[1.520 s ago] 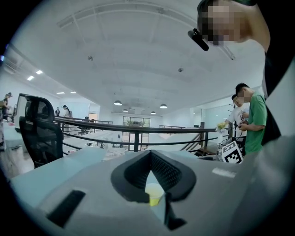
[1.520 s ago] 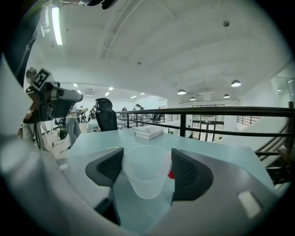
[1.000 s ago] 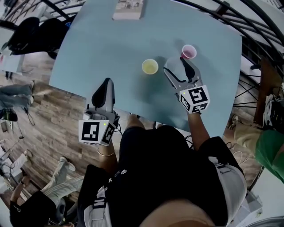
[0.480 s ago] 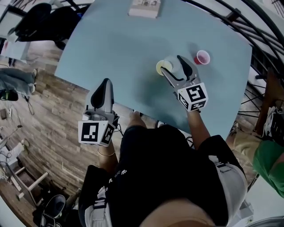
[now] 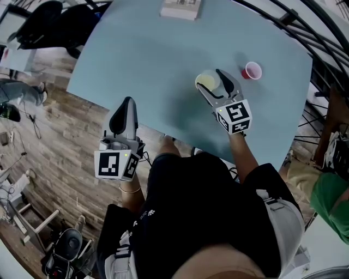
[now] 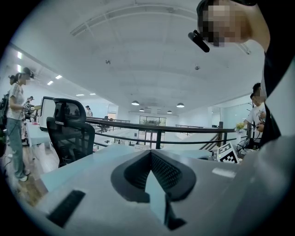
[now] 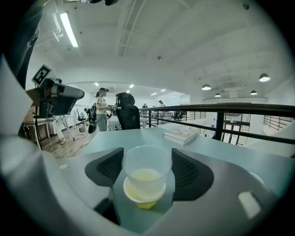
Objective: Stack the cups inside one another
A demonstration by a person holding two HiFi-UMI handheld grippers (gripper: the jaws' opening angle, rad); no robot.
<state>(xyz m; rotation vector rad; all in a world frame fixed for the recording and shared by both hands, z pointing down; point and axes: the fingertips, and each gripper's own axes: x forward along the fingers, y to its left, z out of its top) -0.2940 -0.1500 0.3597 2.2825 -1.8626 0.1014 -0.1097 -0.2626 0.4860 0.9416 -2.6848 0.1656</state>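
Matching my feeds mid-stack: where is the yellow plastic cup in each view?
Head view: yellow plastic cup right of centre, at the right gripper.
Left gripper view: not in it.
Right gripper view: bottom centre, below a clear plastic cup.
Shared: pale blue table.

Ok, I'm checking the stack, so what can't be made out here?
Yellow cup, head view: sides under the clear cup and right gripper.
Book, head view: cut off by the top edge.
Pink cup: outside both gripper views.

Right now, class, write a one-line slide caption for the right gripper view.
Right gripper holds a clear cup over a yellow cup on the table.
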